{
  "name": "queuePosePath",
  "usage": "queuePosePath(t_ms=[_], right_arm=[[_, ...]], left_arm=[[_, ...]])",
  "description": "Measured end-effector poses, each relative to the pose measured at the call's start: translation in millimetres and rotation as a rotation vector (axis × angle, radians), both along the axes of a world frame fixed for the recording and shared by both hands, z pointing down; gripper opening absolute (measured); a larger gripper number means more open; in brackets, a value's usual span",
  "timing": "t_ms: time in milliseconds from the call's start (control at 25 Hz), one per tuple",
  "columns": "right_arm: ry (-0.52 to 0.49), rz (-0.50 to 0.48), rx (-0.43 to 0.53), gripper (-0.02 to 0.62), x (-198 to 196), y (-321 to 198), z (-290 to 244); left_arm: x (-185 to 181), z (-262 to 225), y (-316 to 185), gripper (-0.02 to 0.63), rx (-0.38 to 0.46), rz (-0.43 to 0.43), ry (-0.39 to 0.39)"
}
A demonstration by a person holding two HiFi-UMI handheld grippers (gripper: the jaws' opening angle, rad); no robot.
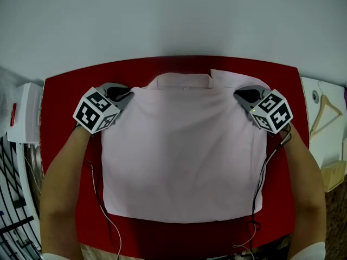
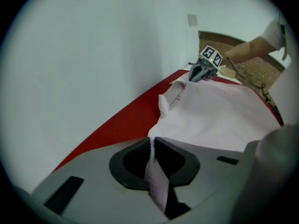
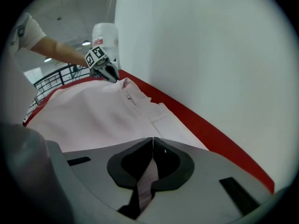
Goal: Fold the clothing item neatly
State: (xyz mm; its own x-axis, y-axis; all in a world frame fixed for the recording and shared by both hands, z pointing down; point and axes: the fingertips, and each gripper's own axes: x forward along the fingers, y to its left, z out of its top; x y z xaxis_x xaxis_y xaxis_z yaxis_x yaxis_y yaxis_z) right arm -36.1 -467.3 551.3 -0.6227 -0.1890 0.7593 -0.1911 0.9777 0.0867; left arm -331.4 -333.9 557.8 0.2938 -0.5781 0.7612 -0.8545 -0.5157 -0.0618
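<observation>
- A pale pink shirt lies flat on the red tabletop, folded into a nearly square panel that covers most of the middle of the surface.
- Its collar sits at the far edge and points toward the white wall. The hem edge lies nearest the person, so the collar-to-hem axis runs straight away from the person.
- The far edge spans the two claws. Just right of the collar a flap of fabric sticks out a little past that edge.
- The left claw is at the shirt's far left corner. In the left gripper view its jaws are clenched on a thin strip of the pink fabric, which runs back between the pads.
- The right claw is at the far right corner. In the right gripper view it is likewise clamped tight on a fold of the shirt.
- Both claws slope down toward the tabletop, with their marker cubes turned up to the head camera. Each claw shows small in the other's view, across the cloth, beside the collar.
- The person's forearms come in from the near side, one along each flank of the shirt.
- Thin cables trail back from the claws over the red surface, and the right one lies along the shirt's right edge.
- A wooden hanger lies off the tabletop to the right.
</observation>
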Motion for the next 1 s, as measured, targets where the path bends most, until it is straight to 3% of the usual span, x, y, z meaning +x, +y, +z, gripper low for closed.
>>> queuePosePath(t_ms=[80,440,520,640,800,1000], right_arm=[[0.009,-0.002,0.029,0.015,-2,-2,-2],[0.024,0.15,0.14,0.014,20,-32,-5],[0.021,0.186,0.173,0.015,24,-35,-9],[-0.017,0.217,0.196,0.015,26,-31,-25],[-0.04,0.236,0.175,0.015,32,-12,-39],[0.057,0.303,0.165,0.014,64,-5,-22]], left_arm=[[-3,-2,-1,0.027,0.013,-0.022,-0.025],[-11,-5,-2,0.02,0.067,-0.139,-0.03],[-12,-7,-2,0.031,0.07,-0.153,-0.016],[-17,-20,1,0.102,0.095,-0.172,0.0],[-20,-43,16,0.106,0.132,-0.21,0.047],[-21,-24,52,0.081,0.039,-0.211,-0.015]])
